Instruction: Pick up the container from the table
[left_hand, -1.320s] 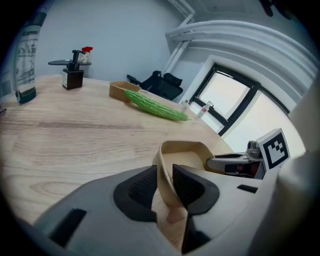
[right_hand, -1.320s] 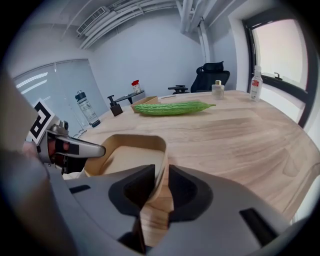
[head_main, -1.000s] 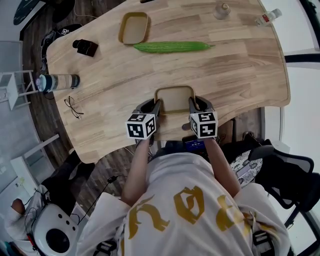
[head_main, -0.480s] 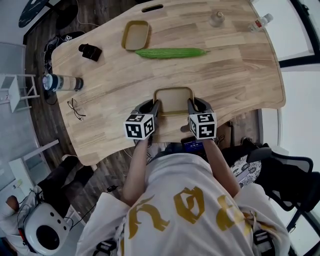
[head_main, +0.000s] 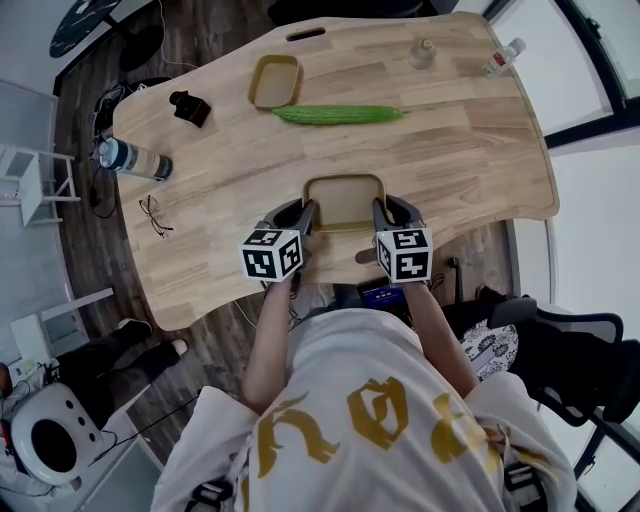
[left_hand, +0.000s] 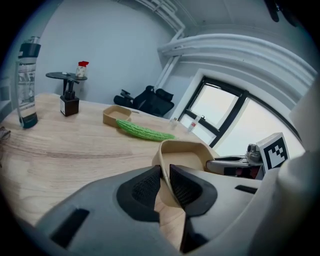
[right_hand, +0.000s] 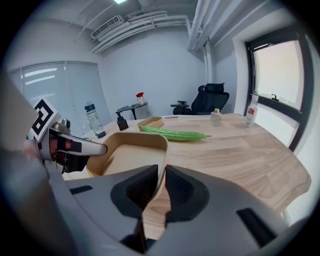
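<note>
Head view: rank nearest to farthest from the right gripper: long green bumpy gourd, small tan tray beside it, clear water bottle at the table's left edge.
1. Green bumpy gourd, mid-table, ahead of the right gripper.
2. Small tan tray, beyond the gourd's left end.
3. Clear water bottle, far left edge.

An office meeting room: long wooden table, black swivel chair and tall window toward two o'clock in the right gripper view, bare ceiling ducts.

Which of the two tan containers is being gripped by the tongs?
The nearer container, its side walls clamped by the left tongs and right tongs; the far container sits untouched beside the gourd.
</note>
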